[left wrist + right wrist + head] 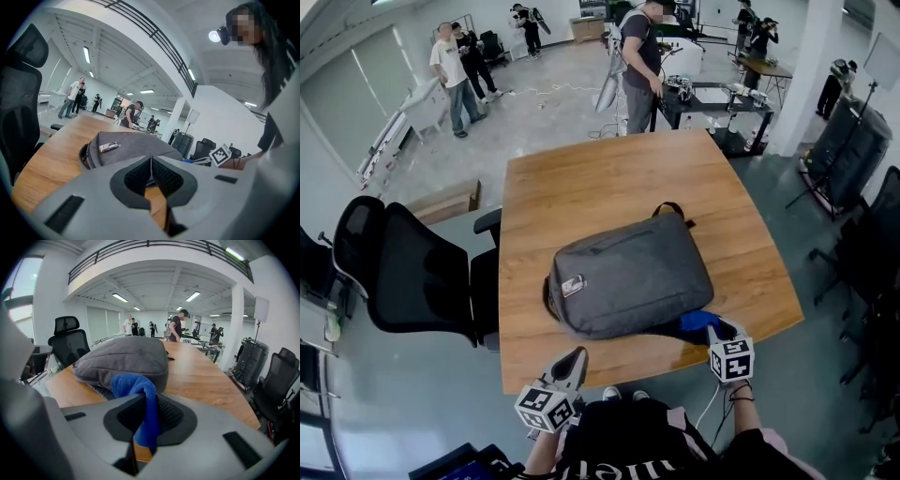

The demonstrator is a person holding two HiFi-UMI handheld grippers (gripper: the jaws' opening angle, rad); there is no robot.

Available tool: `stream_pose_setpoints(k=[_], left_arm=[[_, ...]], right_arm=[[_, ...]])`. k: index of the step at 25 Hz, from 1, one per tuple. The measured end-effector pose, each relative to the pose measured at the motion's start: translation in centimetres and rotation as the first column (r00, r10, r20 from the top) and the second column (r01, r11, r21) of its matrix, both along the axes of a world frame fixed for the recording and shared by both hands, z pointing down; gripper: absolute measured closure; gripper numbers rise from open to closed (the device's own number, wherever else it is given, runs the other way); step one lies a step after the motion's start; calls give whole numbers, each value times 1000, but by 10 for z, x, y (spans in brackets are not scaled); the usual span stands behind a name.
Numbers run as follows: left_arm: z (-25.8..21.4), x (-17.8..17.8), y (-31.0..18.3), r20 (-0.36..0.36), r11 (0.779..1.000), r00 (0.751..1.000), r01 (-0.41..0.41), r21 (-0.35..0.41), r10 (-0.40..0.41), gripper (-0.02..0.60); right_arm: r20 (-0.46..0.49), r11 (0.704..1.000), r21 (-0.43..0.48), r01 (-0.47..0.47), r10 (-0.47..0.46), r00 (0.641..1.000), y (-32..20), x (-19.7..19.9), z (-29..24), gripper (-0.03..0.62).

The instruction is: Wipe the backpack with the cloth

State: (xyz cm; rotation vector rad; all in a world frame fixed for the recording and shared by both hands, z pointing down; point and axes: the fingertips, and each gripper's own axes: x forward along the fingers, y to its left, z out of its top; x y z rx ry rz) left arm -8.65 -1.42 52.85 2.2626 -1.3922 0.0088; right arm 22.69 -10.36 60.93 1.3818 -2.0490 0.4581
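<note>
The right gripper (719, 330) pinches the blue cloth (136, 387), seemingly touching the grey backpack (628, 277) on the table (609, 178); the left gripper (151, 159) is closed, empty

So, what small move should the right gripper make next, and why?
Probably lift the right gripper a little and bring the blue cloth onto the top of the grey backpack. Its fingers are shut on the cloth, which sits low by the backpack's near edge, not yet on the top face.
</note>
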Motion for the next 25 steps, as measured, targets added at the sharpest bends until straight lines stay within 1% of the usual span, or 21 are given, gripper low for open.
stream_pose_setpoints(k=[3, 6, 12, 14, 16, 18, 21, 25], left_arm=[[-1, 4, -2, -3, 1000, 1000, -17, -1, 17, 580], [0, 6, -5, -13, 1000, 999, -30, 1, 30, 580], [5, 18, -11, -31, 997, 997, -74, -5, 74, 580], [3, 23, -14, -29, 997, 997, -78, -12, 77, 580], [1, 30, -19, -29, 998, 997, -68, -8, 68, 581], [-1, 35, -27, -23, 999, 999, -40, 5, 40, 580], [0, 38, -41, -19, 999, 999, 49, 2, -49, 580], [3, 54, -56, -54, 982, 981, 186, -6, -186, 580]], right_arm=[[-19, 998, 10, -62, 62, 998, -3, 25, -5, 531], [-31, 996, 19, -90, 91, 995, -6, 37, -7, 531], [-40, 998, 26, -52, 53, 998, -10, 31, -12, 531], [-35, 999, 12, -34, 34, 999, -6, 36, -11, 531], [-42, 1000, -3, 7, -7, 999, -4, 45, -9, 531], [-59, 998, -13, 68, -68, 996, -10, 53, -6, 531], [-52, 990, -28, 138, -140, 989, -36, 60, -2, 531], [-30, 975, -25, 220, -221, 975, -81, 72, -5, 531]])
